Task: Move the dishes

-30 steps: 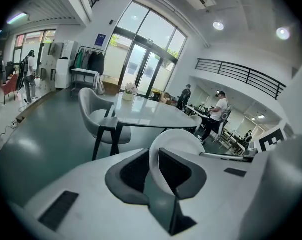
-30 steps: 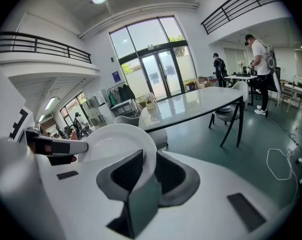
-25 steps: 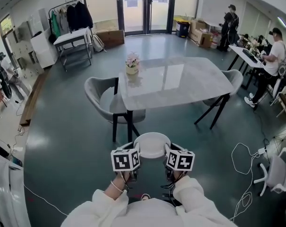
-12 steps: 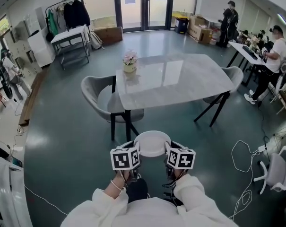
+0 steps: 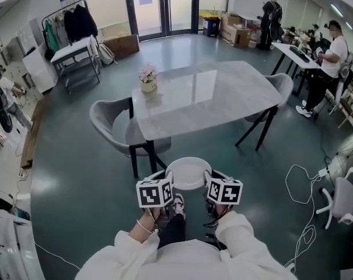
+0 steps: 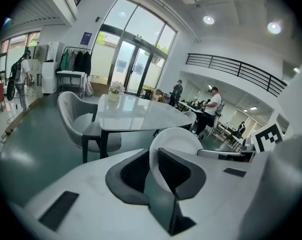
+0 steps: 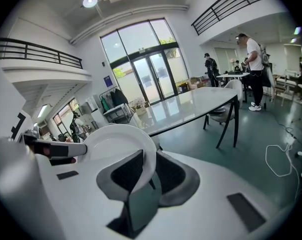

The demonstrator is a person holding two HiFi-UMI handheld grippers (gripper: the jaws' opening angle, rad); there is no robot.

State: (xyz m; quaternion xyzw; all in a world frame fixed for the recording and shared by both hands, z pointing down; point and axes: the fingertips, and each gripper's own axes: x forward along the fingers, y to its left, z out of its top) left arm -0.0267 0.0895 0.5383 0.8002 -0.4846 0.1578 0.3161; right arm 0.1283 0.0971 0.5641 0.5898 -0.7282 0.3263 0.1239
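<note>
Teal floor: left tongs, right tongs grip plate (opposite rims).

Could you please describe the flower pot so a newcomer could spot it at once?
Find the big glossy grey table in the middle of the hall. Near its far left corner, by the grey chair, stands the flower pot: a small cream pot of pale pink blossoms, the only thing on the tabletop.
</note>
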